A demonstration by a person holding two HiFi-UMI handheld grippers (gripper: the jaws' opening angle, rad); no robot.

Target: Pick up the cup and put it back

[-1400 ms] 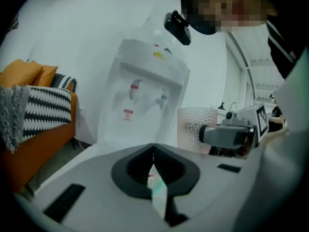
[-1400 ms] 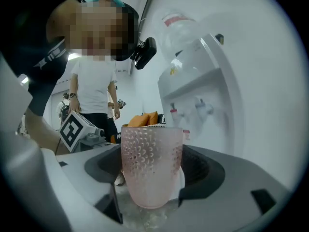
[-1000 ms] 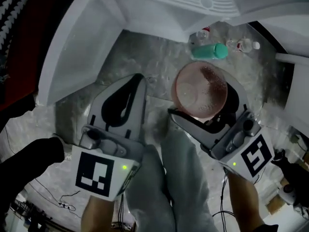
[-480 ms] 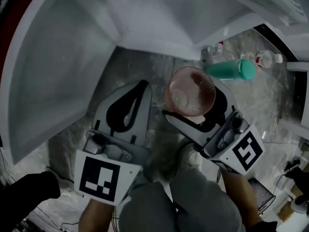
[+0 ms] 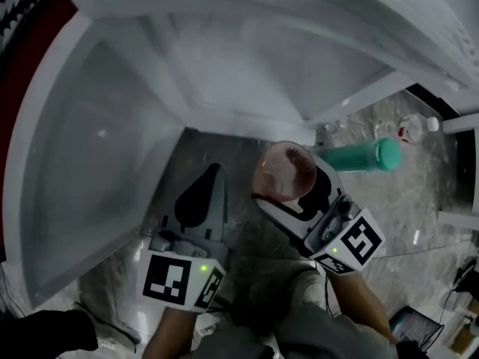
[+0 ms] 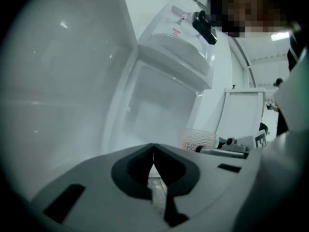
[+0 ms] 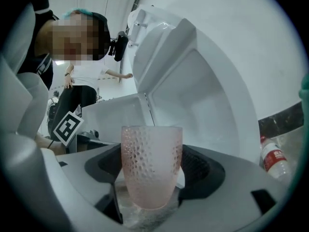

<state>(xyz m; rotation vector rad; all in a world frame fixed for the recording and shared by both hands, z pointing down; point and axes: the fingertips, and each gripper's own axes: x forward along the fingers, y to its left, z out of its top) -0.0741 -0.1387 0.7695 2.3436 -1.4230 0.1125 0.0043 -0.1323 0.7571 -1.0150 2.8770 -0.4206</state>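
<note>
Right gripper [image 5: 290, 182] is clamped on the upright pink cup [image 7: 151, 166] over the marbled floor [image 5: 247, 223], left gripper [image 6: 153, 149] shut and empty; likely fault: the tapered wall slipping, or the cup striking the teal bottle [image 5: 359, 157] just right.

No legible txt anywhere: red label on bottle [image 7: 273, 159] too blurred to read, small red sticker [image 6: 176, 33] on white appliance [image 6: 169, 95] too tiny.
</note>
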